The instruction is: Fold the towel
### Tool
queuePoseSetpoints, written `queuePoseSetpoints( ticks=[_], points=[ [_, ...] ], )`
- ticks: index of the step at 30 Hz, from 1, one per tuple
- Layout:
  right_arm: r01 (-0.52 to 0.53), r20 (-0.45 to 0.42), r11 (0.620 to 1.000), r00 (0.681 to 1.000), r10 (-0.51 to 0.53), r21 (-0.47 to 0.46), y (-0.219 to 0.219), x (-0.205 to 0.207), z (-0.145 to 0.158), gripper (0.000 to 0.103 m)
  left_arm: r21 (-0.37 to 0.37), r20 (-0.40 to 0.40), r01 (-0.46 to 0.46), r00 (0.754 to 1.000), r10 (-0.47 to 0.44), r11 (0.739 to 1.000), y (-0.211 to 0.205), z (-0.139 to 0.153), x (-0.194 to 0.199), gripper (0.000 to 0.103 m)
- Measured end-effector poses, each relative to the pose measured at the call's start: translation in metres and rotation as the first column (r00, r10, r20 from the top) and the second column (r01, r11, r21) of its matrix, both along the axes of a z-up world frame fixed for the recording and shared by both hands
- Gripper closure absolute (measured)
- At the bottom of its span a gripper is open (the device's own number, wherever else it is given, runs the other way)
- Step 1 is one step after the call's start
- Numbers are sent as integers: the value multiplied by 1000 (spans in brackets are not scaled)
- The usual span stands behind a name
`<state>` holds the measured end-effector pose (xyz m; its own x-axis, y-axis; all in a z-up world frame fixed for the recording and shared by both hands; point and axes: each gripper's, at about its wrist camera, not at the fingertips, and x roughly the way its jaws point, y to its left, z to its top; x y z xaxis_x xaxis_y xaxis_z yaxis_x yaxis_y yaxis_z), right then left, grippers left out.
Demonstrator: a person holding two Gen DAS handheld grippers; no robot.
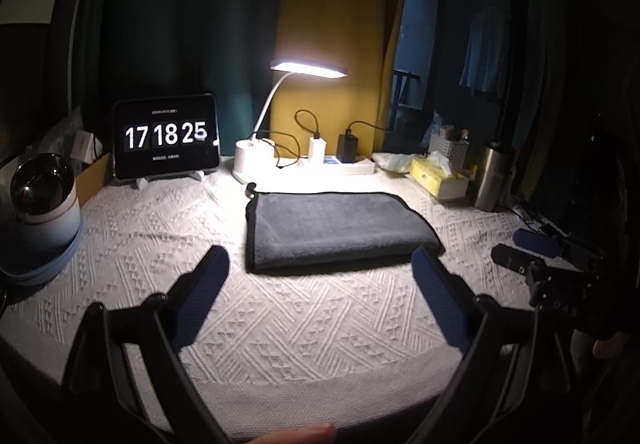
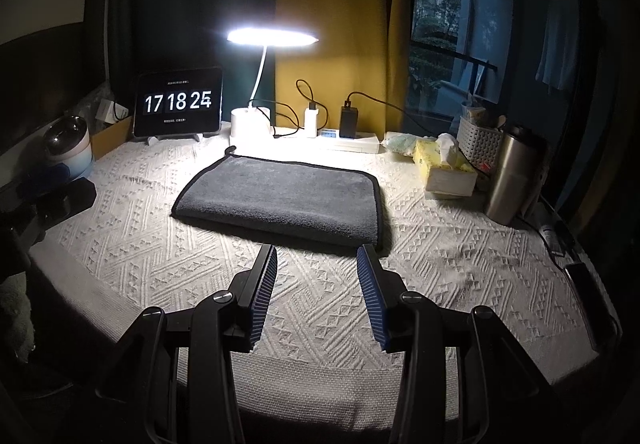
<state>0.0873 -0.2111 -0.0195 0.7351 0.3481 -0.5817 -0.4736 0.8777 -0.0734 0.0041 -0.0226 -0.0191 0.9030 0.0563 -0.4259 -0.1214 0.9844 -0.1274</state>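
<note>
A grey towel (image 1: 336, 228) with a black hem lies folded into a flat rectangle on the white textured tablecloth (image 1: 280, 324); it also shows in the right wrist view (image 2: 280, 200). My left gripper (image 1: 320, 260) is open and empty, its blue-padded fingers just short of the towel's near edge. My right gripper (image 2: 318, 256) is open and empty, fingers close to the towel's near right corner. The right gripper also shows at the right of the left wrist view (image 1: 536, 248).
A lit desk lamp (image 2: 272, 36), a tablet clock (image 2: 178, 102), chargers on a power strip (image 2: 344, 138), a tissue box (image 2: 444, 168), a steel bottle (image 2: 510, 176) and a basket (image 2: 478, 142) line the back. A round cup (image 1: 44, 200) stands at the left.
</note>
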Motion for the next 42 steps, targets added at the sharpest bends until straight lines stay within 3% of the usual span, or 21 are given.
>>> queuePoseSetpoints(
  ticks=[42],
  points=[
    [2, -2, 1000, 1000, -2, 1, 3, 1, 0, 59, -13, -16, -28, 999, 27, 1000, -1, -6, 1, 9]
  ],
)
